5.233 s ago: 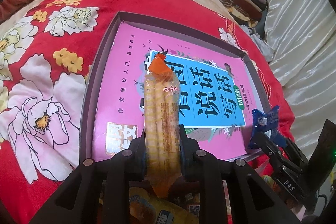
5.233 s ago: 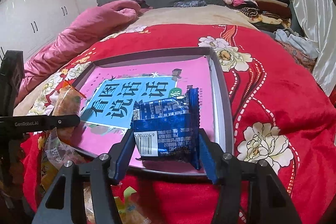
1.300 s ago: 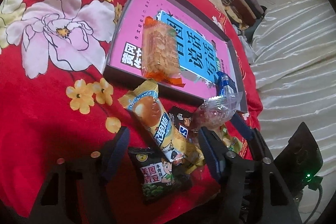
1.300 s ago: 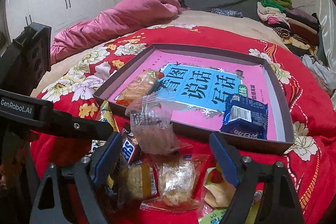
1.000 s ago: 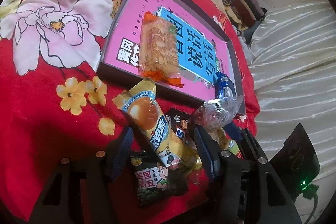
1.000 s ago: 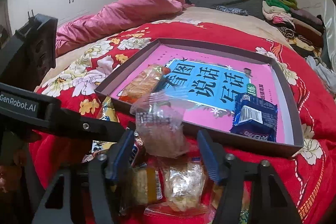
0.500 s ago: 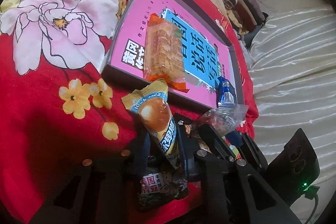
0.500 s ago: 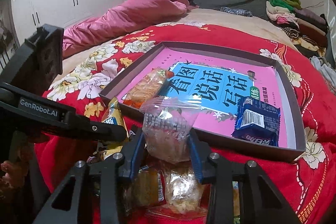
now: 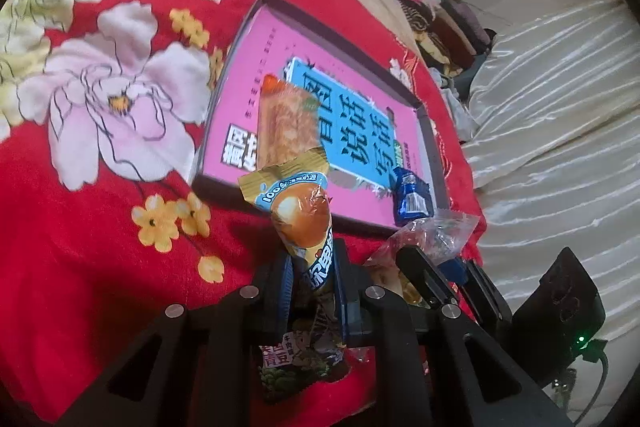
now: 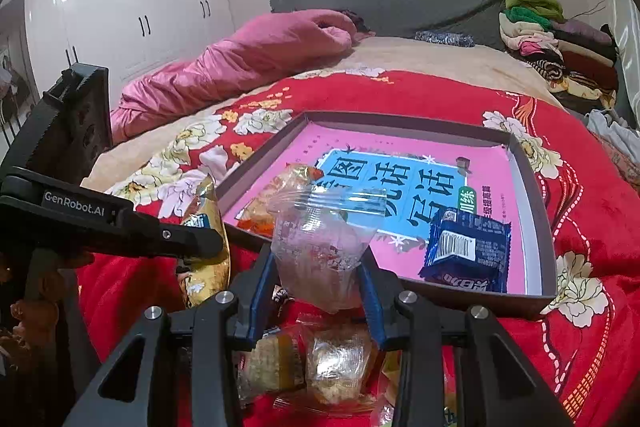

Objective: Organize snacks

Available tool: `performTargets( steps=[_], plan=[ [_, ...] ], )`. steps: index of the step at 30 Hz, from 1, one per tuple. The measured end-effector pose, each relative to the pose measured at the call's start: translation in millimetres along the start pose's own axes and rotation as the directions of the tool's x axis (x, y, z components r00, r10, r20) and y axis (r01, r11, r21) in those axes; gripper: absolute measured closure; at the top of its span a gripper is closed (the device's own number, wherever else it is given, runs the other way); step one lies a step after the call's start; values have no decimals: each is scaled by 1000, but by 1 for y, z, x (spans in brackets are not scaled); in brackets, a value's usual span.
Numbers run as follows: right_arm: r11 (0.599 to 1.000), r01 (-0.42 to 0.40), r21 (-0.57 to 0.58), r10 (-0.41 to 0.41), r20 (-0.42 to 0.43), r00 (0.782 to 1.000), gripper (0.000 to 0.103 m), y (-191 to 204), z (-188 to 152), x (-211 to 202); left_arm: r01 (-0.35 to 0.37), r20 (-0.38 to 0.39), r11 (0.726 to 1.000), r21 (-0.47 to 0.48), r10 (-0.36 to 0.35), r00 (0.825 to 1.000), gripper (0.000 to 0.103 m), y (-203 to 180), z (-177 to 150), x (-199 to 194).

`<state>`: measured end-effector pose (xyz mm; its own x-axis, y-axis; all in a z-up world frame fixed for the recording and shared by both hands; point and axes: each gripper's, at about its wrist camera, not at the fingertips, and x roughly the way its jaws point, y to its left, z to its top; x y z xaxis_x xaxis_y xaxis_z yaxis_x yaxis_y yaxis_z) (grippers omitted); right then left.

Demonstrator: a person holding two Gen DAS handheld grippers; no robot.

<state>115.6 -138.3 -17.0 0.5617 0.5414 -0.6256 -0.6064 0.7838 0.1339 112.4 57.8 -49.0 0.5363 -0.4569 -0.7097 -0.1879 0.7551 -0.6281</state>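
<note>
Left wrist view: left fingers (image 9: 313,293) clamp the yellow snack pack (image 9: 304,215); right fingers (image 10: 318,297) grip a clear bag (image 10: 320,247).

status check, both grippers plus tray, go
Left gripper shut on yellow egg snack. Right gripper shut on clear bag. Tray holds orange cracker pack and blue packet. Nothing blocking the tray.

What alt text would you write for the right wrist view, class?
The right tool grips a clear plastic snack bag before a shallow tray on a red floral blanket. The tray holds a blue packet and an orange one.
</note>
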Motion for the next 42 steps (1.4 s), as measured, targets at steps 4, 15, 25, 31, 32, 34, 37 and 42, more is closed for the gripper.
performTargets(
  steps=[4, 15, 25, 31, 32, 34, 37, 42],
  plan=[
    [1000, -3, 4, 3, 20, 1000, 63, -1, 2, -5, -20, 34, 999, 39, 19, 999, 85, -7, 1, -11],
    [999, 2, 38, -4, 50, 999, 63, -10, 5, -14, -46, 89, 993, 105, 37, 995, 85, -24, 2, -29],
    [996, -9, 88, 1, 90, 996, 63, -22, 8, -25, -82, 145, 984, 158, 59, 988, 85, -39, 2, -40],
    [992, 4, 124, -19, 120, 993, 63, -34, 10, -34, -90, 164, 981, 173, 62, 984, 85, -47, 3, -43],
    [992, 6, 129, -22, 122, 992, 63, -35, 11, -34, -92, 167, 980, 175, 63, 984, 85, -48, 3, -44],
    [991, 9, 136, -26, 129, 991, 63, -38, 11, -37, -93, 171, 979, 183, 62, 983, 85, -51, 2, -44],
    [990, 10, 143, -30, 140, 990, 63, -40, 12, -40, -98, 181, 976, 194, 63, 981, 85, -57, 1, -46],
    [990, 14, 142, -35, 150, 988, 63, -42, 13, -43, -105, 194, 972, 209, 64, 979, 85, -65, 1, -47]
  ],
)
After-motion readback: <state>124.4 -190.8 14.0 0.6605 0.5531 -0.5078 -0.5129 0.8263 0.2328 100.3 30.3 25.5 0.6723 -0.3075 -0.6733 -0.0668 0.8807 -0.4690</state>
